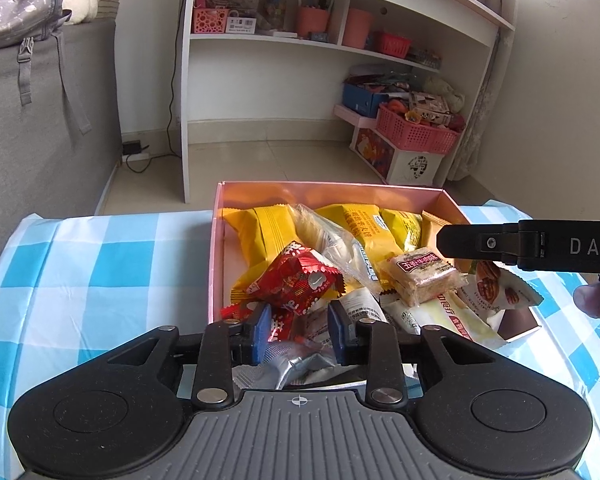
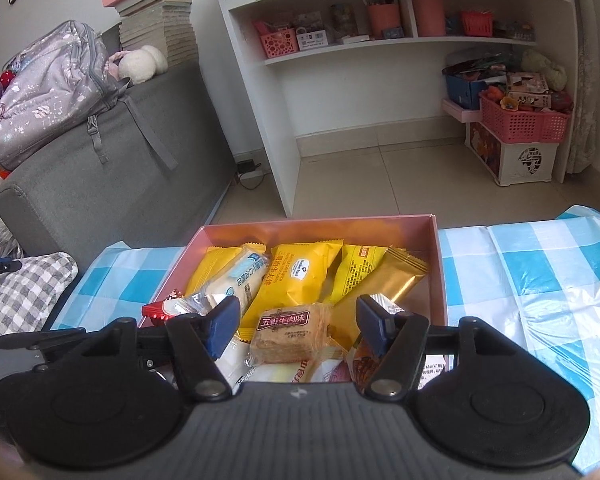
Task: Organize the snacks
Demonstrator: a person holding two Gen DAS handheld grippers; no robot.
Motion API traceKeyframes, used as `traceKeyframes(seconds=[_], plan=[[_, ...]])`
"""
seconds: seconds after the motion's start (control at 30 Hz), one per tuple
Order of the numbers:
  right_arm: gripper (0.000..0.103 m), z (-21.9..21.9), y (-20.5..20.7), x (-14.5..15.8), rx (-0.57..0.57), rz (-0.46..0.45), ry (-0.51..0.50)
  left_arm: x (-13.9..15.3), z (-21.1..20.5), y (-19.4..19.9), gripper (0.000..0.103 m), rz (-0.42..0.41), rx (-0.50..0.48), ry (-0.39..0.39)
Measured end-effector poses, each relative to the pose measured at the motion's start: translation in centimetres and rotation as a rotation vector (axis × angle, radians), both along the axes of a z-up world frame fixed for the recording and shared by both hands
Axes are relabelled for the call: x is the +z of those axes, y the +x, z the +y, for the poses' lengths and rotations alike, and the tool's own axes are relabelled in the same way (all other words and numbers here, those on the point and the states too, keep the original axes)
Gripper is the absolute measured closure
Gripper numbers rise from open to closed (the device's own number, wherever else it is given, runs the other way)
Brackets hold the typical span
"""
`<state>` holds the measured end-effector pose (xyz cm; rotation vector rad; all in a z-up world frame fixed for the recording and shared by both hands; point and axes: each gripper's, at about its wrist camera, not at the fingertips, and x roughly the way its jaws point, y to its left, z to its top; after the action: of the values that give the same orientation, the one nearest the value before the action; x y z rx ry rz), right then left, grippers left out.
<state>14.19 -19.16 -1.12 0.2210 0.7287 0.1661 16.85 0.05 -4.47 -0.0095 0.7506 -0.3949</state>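
A pink box (image 1: 216,248) (image 2: 440,264) on the blue checked tablecloth holds several snacks: yellow packets (image 1: 260,232) (image 2: 300,280), a red wrapper (image 1: 296,280), a brown square biscuit pack (image 1: 420,276) (image 2: 288,332), a gold stick (image 2: 388,280). My left gripper (image 1: 298,330) is open over the box's near edge, with a silver wrapper (image 1: 292,364) between its jaws, not pinched. My right gripper (image 2: 296,326) is open wide over the box, its jaws either side of the biscuit pack. It shows from the side in the left wrist view (image 1: 500,246).
The checked tablecloth (image 1: 80,280) (image 2: 540,280) spreads left and right of the box. Beyond the table stand a white shelf desk (image 1: 260,60), a pink basket on crates (image 1: 416,132), and a grey sofa with a backpack (image 2: 52,96).
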Motion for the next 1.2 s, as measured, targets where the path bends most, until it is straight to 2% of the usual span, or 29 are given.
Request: traceKeyframes(seconds=[0.17,0.33,0.4,0.57,0.77,0.93,1.2], plan=[[0.034,0.2,-0.6,0.8,0.013,-0.003,-0.012,1.1,-0.1,-1.1,0.049,0.002,-0.014,0.033],[0.017,-0.2,-2.0,1.3,0.005,0.004,-0.011,2.2,0.1,-2.7,0.028,0.006,0.001,0.039],[0.015,-0.5,-2.6,1.4,-0.009,0.017,-0.014,2.7,0.1,-3.6,0.018,0.018,0.02,0.056],[0.01,-0.7,-4.4,1.9,-0.037,0.043,-0.046,3.7,0.2,-6.1,0.011,0.048,0.069,0.103],[0.005,0.2,-7.2,2.8,-0.049,0.078,-0.08,5.2,1.6,-9.2,0.003,0.11,0.153,0.081],[0.0,1.1,-9.1,3.5,-0.058,0.089,-0.122,5.7,2.6,-12.2,0.003,0.108,0.213,0.083],[0.0,2.5,-11.7,3.5,-0.066,0.104,-0.179,6.5,3.7,-15.7,0.003,0.08,0.277,0.128]])
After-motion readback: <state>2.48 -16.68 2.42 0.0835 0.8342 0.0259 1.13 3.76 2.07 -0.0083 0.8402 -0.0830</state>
